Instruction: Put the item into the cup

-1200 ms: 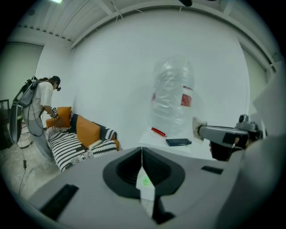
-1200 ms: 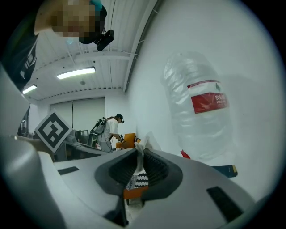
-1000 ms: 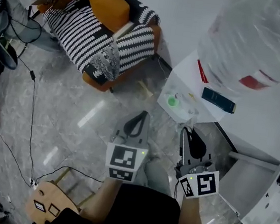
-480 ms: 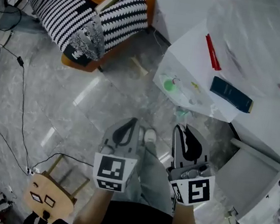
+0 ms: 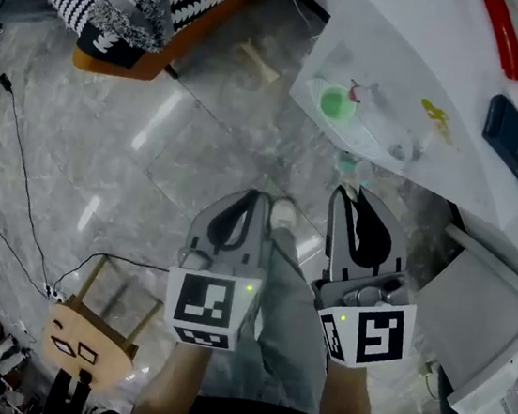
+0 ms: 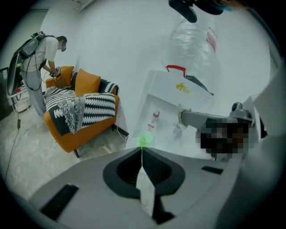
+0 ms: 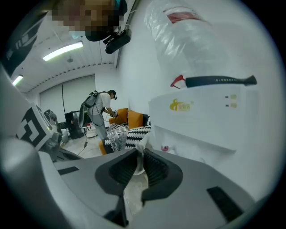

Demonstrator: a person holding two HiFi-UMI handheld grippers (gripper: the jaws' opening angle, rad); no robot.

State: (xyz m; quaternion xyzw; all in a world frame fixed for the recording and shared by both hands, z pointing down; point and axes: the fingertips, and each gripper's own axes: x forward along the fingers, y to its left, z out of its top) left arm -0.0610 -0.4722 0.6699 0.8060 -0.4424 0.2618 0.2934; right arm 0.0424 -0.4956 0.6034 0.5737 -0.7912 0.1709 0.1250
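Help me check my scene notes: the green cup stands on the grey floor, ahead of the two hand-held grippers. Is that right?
Not quite. The green cup stands on the white surface, not on the grey floor, as the head view shows. The rest holds: it is ahead of the left hand-held gripper and the right hand-held gripper.

Looks like an office lounge: striped sofa with orange cushions, polished grey stone floor, water dispenser under its big bottle, ceiling strip lights, cables trailing about.
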